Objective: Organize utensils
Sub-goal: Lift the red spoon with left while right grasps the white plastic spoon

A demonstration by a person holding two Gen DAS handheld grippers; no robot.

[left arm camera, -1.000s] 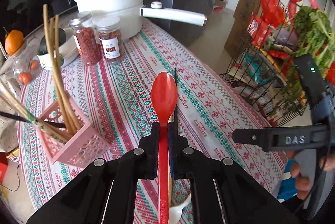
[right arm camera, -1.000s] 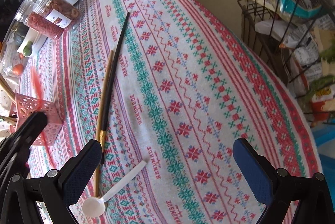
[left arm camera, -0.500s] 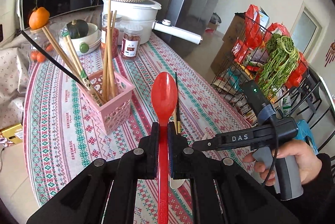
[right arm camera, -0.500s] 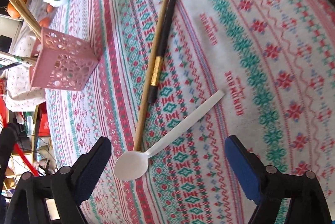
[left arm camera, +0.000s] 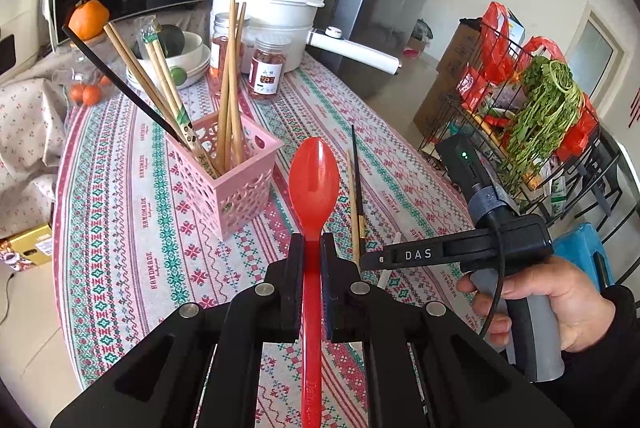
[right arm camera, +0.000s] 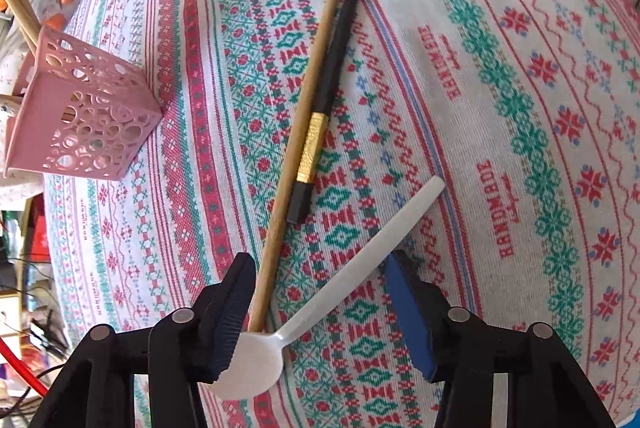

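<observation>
Your left gripper (left arm camera: 311, 252) is clamped on the red spoon (left arm camera: 313, 184), bowl pointing up at frame centre, right of the pink basket (left arm camera: 240, 184) that holds chopsticks (left arm camera: 230, 76). Your right gripper (right arm camera: 320, 302) has just been closing; its jaws stand apart around the white spoon (right arm camera: 344, 280), which lies flat on the patterned tablecloth (right arm camera: 500, 108), pads not yet pressing it. A wooden chopstick (right arm camera: 304, 116) and a black chopstick (right arm camera: 340, 40) lie side by side just above it.
</observation>
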